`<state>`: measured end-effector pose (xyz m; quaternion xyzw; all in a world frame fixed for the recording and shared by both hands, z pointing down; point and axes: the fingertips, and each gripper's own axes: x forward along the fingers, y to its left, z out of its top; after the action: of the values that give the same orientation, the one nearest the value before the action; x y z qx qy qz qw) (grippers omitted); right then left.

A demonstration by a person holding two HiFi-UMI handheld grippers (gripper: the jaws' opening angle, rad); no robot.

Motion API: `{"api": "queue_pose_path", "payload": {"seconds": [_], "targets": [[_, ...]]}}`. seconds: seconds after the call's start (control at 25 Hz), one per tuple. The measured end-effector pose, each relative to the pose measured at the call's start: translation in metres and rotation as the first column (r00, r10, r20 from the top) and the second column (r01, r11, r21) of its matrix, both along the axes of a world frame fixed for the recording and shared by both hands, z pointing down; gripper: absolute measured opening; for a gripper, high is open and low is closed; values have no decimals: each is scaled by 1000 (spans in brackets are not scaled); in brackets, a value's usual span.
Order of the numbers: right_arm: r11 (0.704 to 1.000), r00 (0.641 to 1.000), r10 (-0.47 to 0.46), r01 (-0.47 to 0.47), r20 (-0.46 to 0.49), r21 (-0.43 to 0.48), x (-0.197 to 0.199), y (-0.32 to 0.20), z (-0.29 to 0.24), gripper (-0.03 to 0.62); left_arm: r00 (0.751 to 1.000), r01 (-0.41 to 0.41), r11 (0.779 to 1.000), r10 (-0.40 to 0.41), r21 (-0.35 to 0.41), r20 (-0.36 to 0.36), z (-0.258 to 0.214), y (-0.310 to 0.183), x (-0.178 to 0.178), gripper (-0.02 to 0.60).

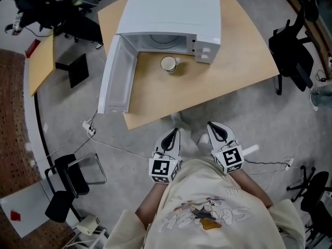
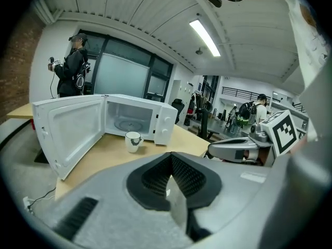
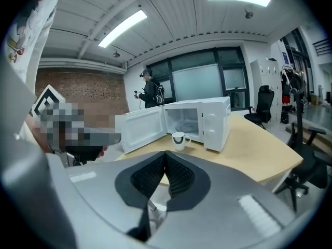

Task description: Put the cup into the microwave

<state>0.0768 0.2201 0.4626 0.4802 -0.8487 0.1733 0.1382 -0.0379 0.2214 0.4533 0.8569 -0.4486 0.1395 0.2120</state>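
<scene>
In the head view, the white cup (image 1: 168,64) stands on the wooden table (image 1: 244,56) at upper centre, just in front of the microwave (image 1: 171,14). Its door (image 1: 115,77) is open to the left. Lower in the frame, the left gripper (image 1: 173,135) and right gripper (image 1: 215,128) are well apart from the cup.

In the left gripper view, the jaws are pressed together with nothing between them.

In the right gripper view, the jaws seem to meet at the tips, also empty.
</scene>
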Motion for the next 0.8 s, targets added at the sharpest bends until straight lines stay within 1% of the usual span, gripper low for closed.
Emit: {"api": "queue_pose_path", "payload": {"seconds": [0.2, 0.36, 0.48, 0.56, 0.68, 0.8], "targets": [[1000, 999, 13, -13, -30, -6, -16, -55, 1, 6, 999, -8, 1000, 8, -14, -46, 0, -68, -18, 5], [998, 996, 68, -68, -50, 8, -27, -105, -2, 6, 997, -61, 998, 60, 0, -54, -3, -117, -27, 5], [996, 995, 90, -89, -51, 23, -37, -135, -7, 6, 995, -82, 997, 82, 5, -65, -3, -144, -30, 5], [995, 994, 94, -92, -57, 35, -42, -155, -8, 6, 994, -89, 996, 89, 7, -63, 0, -161, -29, 5], [996, 994, 84, -82, -64, 32, -43, -169, -8, 6, 993, -97, 995, 96, 3, -65, 3, -175, -20, 5], [998, 997, 56, -55, -61, 21, -42, -182, -6, 6, 994, -92, 995, 94, 24, -56, 6, -189, -10, 5]]}}
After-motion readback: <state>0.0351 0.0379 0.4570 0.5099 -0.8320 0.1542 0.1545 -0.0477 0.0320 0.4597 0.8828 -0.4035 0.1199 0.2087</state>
